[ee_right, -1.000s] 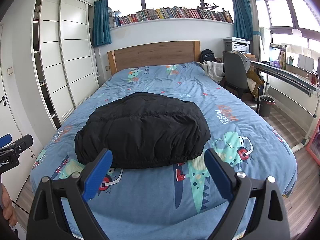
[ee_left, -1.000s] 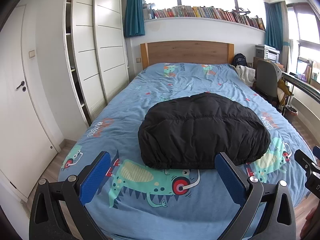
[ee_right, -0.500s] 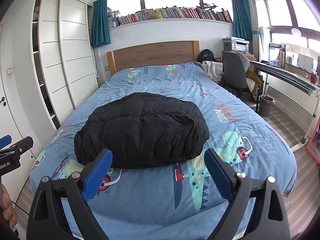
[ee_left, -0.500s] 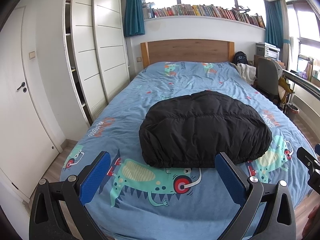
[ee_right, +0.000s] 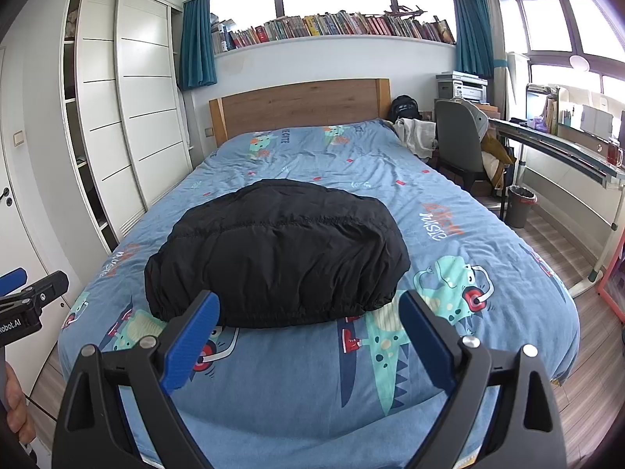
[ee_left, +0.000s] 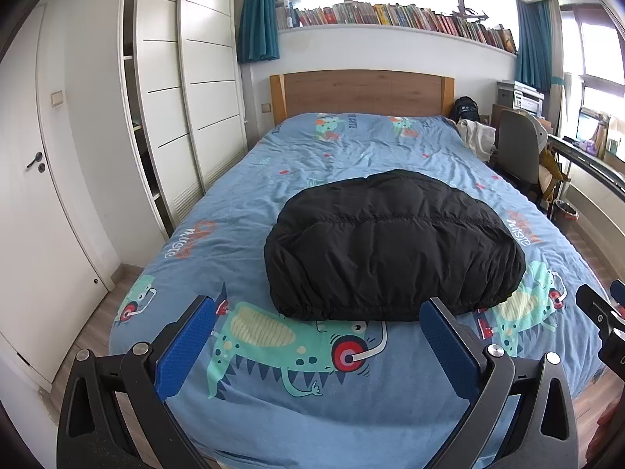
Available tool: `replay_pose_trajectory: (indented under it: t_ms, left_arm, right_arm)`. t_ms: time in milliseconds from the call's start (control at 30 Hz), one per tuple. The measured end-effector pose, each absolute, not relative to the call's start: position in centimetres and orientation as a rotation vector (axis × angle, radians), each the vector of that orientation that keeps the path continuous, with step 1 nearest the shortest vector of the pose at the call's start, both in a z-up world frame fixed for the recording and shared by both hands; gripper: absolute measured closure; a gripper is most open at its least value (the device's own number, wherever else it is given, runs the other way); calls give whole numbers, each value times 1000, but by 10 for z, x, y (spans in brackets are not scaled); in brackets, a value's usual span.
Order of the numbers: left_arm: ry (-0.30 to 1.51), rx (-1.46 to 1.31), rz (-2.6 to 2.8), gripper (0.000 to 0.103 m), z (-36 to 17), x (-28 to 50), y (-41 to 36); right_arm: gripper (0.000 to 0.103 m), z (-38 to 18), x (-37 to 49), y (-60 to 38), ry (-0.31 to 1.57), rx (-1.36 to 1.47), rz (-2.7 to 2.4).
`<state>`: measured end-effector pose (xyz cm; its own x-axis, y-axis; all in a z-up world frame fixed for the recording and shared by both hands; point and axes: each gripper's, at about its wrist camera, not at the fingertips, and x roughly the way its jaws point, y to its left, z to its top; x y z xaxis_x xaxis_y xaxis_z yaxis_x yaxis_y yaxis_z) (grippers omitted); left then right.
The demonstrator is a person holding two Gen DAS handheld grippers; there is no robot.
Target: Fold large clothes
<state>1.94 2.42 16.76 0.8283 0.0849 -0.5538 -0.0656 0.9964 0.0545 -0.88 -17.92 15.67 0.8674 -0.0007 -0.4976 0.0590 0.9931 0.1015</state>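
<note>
Both tools have drawn back a little from the bed since the earlier frames, so the black jacket now sits slightly smaller and higher in each view, while the jacket itself has not changed its place. Nearest to the left wrist camera, the left tool point(ee_left: 318, 338) hangs above the foot of the bed with its blue pads point(ee_left: 183, 351) spread wide and nothing between them. The right tool point(ee_right: 308, 338) is in the same condition, its two blue pads well apart and empty, also above the foot end. At the left edge of the right wrist view, part of the other tool and some fingers of a hand point(ee_right: 15, 410) are visible. Below the tools lies the blue bedcover point(ee_left: 273, 387) with cartoon dinosaur prints. A little farther, near the middle of the bed and closer to the foot than to the head, rests the black jacket point(ee_left: 390, 246); it is folded into a compact, puffy bundle with its gathered hem turned toward the cameras, and neither tool touches it. Beyond it the cover is wrinkled up to the wooden headboard point(ee_left: 361, 92). On the left side stands a white wardrobe point(ee_left: 187, 117). On the right are a grey chair point(ee_right: 459, 136) and a table point(ee_right: 562, 148). Highest, a shelf of books point(ee_right: 332, 25) runs under the window.
</note>
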Motion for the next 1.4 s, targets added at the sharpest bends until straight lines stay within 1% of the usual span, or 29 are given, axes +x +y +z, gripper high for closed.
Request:
replay_pose_trajectory:
  t_ms: [1400]
  left_arm:
    - [593,52,72,1,167,24,32]
  right_arm:
    - [10,159,-7,-178,511,106,-33]
